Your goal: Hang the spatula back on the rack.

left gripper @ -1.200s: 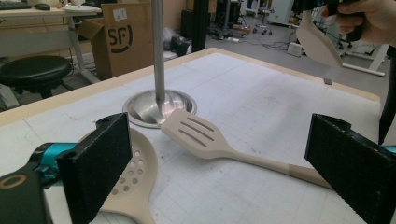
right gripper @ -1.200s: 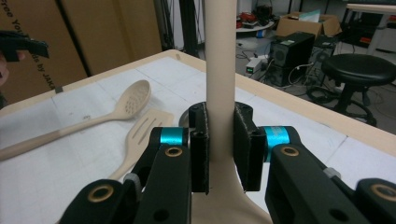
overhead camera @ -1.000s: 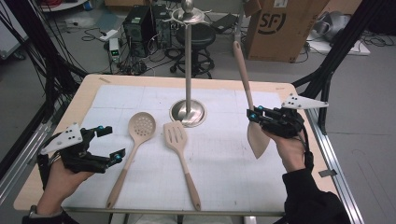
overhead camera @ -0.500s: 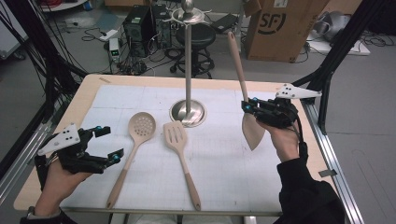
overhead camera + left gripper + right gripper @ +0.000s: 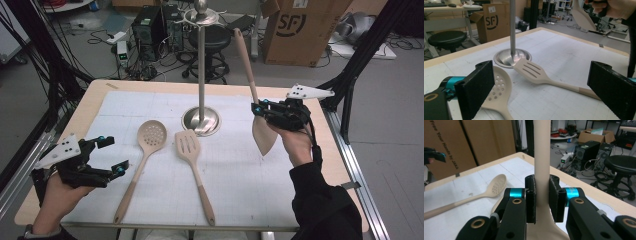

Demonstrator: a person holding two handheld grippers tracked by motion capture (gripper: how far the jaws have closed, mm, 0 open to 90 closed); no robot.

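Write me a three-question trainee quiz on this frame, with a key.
1. True or false: the right gripper is shut on the spatula.
2. How many utensils lie flat on the table?
3. Which utensil lies nearer the left gripper: A, the perforated spoon, or B, the slotted turner?

Key:
1. True; its pads clamp the handle just above the blade.
2. Two.
3. A.

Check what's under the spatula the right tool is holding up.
The spatula hangs in the right tool, blade down, clear of the table. Beneath it lies bare gridded mat. The strip of mat directly behind the blade is hidden in the high view.
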